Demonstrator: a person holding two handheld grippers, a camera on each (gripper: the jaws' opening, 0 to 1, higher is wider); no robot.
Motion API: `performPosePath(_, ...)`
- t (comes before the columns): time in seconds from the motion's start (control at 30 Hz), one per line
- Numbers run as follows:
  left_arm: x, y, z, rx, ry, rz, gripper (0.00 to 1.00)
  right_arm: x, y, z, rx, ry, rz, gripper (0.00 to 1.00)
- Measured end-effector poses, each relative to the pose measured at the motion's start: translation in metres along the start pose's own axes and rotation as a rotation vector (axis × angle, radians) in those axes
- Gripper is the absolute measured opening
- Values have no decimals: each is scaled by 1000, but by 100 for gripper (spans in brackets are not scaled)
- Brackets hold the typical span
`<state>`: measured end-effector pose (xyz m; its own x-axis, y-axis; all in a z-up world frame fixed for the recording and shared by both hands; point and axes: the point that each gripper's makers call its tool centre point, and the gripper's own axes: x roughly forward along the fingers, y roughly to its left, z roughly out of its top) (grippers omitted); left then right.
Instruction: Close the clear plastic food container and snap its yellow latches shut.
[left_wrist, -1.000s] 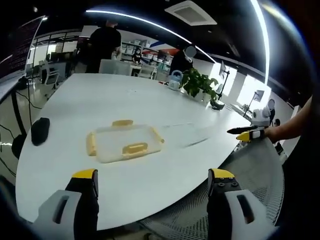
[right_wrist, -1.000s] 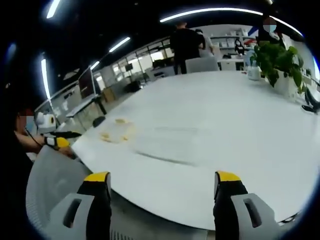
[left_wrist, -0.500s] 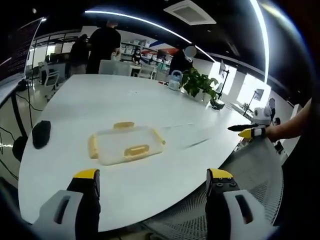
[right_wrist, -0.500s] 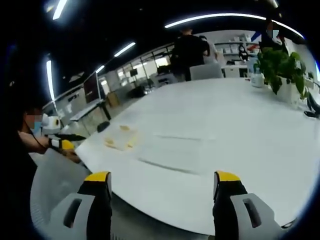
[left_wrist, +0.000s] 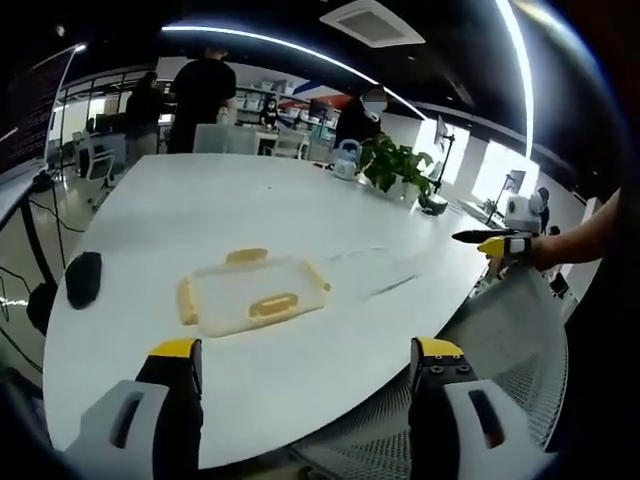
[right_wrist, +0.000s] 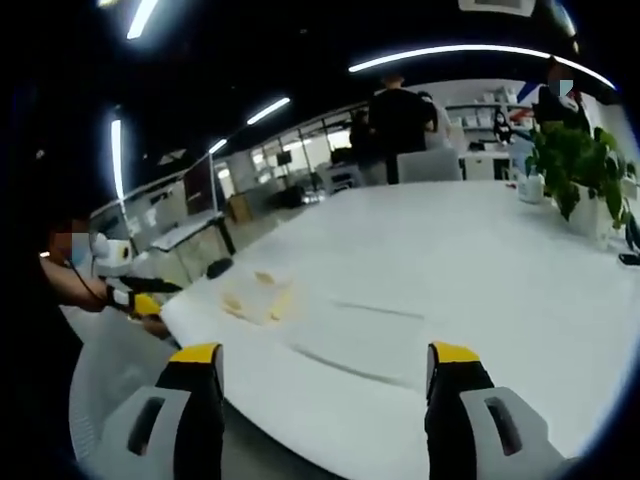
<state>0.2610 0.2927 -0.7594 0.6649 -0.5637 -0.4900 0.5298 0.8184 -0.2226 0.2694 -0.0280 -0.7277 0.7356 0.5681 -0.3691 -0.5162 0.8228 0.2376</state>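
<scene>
**Container sits on the table, both grippers held back from it**

A big white oval table (left_wrist: 200, 210) takes up most of the room, with people standing at its far end and a potted plant (left_wrist: 398, 168) toward the far right edge. A mesh chair (left_wrist: 500, 340) sits at the near right. The clear plastic food container (left_wrist: 250, 292) lies flat on the table's near left part, lid on, its yellow latches (left_wrist: 274, 304) showing along the sides. A dark mouse-like object (left_wrist: 82, 278) rests near the left edge. The left gripper (left_wrist: 305, 352) hangs short of the table's near edge, jaws spread wide and grasping nothing. The right gripper (right_wrist: 325, 358) is likewise released, well apart from the container (right_wrist: 258, 297).
</scene>
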Motion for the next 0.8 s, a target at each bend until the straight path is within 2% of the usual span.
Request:
performPosePath(0.27,2,-1,7,7,-17,-6,86,5,10,12,-27,-22,28,82)
performPosePath(0.53,2,1,17,20,-25,-18,86,18,30,33,-67,-46,73,81)
performPosePath(0.8,1,5,18,15,-21,-25,86,31,39,38,-82,-49,104,81)
